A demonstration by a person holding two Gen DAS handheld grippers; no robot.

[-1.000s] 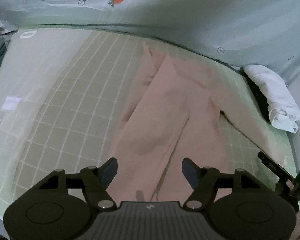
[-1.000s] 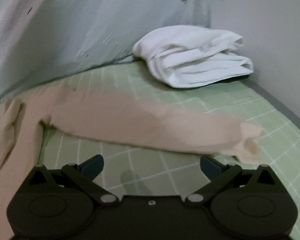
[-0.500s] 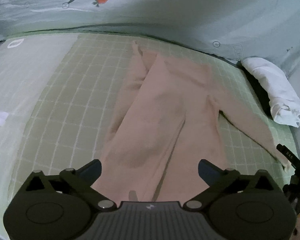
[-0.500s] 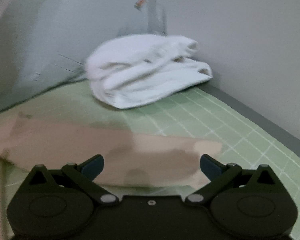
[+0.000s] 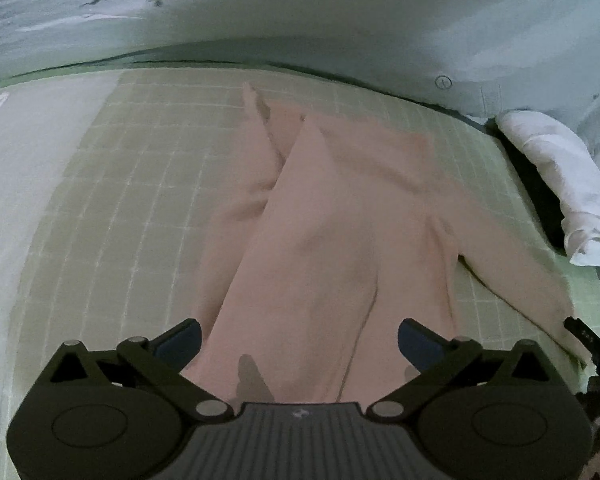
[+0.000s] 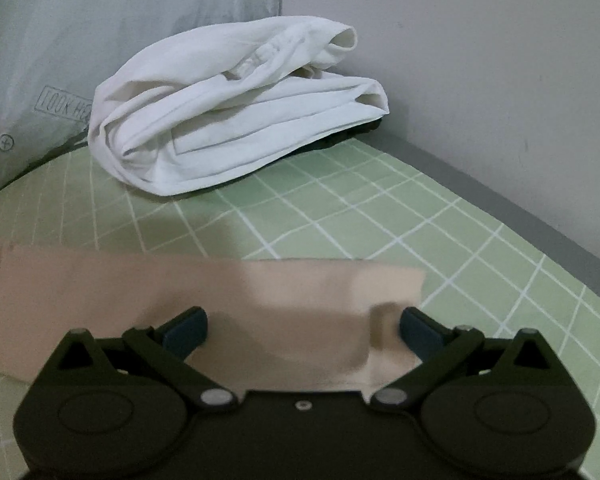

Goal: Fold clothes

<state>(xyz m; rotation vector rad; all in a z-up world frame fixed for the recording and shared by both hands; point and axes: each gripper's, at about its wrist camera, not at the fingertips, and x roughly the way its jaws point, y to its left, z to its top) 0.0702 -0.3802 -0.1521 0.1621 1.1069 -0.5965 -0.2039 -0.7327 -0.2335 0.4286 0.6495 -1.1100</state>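
Both grippers are spread wide, holding nothing. Left gripper (image 5: 299, 336) hangs over the body of a soft, matte pink shirt (image 5: 332, 232), which lies flat on a green sheet (image 5: 140, 200) with a white grid pattern, one side folded inward. Right gripper (image 6: 303, 328) hangs over the cuff end of the shirt's long, flat sleeve (image 6: 228, 288). A folded white cloth (image 6: 236, 112), crumpled and thick, sits beyond the sleeve near the wall (image 6: 480, 60).

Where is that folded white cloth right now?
The folded white cloth sits at the bed's far corner, against the wall and grey bedding, beyond the pink garment's sleeve; it lies at the left camera's right edge.
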